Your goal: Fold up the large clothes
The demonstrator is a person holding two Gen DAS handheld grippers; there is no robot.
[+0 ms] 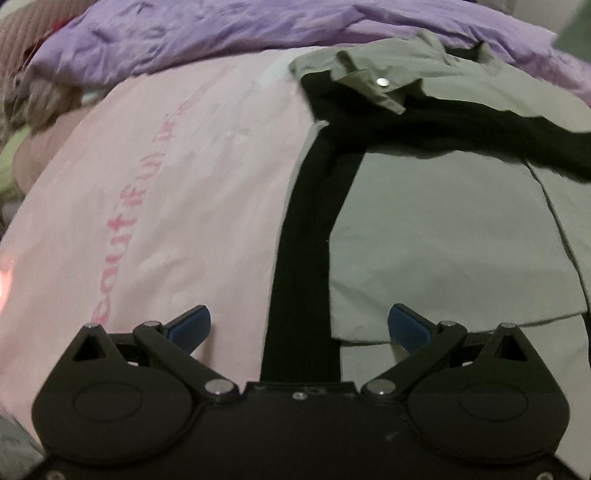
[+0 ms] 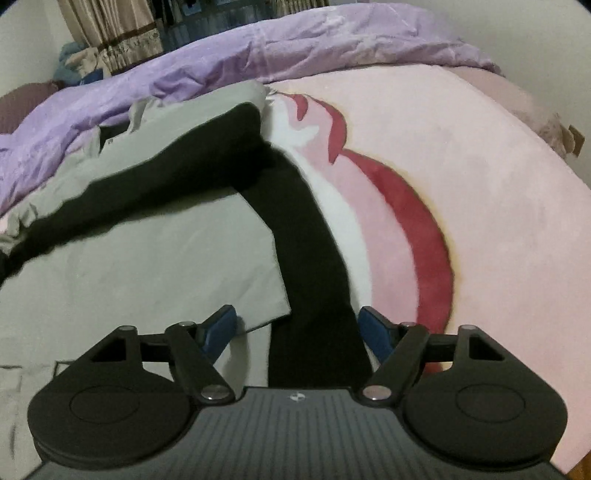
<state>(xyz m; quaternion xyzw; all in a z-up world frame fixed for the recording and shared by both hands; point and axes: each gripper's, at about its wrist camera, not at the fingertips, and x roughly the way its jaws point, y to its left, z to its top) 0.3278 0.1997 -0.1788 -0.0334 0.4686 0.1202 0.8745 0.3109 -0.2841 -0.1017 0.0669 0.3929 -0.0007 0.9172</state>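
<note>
A large grey-green jacket (image 1: 443, 229) with black panels lies spread flat on the pink bed sheet (image 1: 166, 166). A black band (image 1: 306, 240) runs down its left edge, and a collar tab with a metal snap (image 1: 382, 82) lies at the top. My left gripper (image 1: 299, 325) hovers open over the lower end of that band, with its blue pads (image 1: 192, 325) wide apart. In the right wrist view the jacket's grey front (image 2: 166, 266) sits to the left, and a black sleeve (image 2: 306, 240) bends down toward me. My right gripper (image 2: 297, 325) is open, straddling the sleeve without pressing it.
A crumpled purple duvet (image 1: 184, 33) lies bunched along the far side of the bed (image 2: 258, 48). The pink sheet (image 2: 498, 184) carries a red and white print to the right of the jacket. Curtains (image 2: 110, 33) hang behind, and other bedding is piled at the far left (image 1: 33, 96).
</note>
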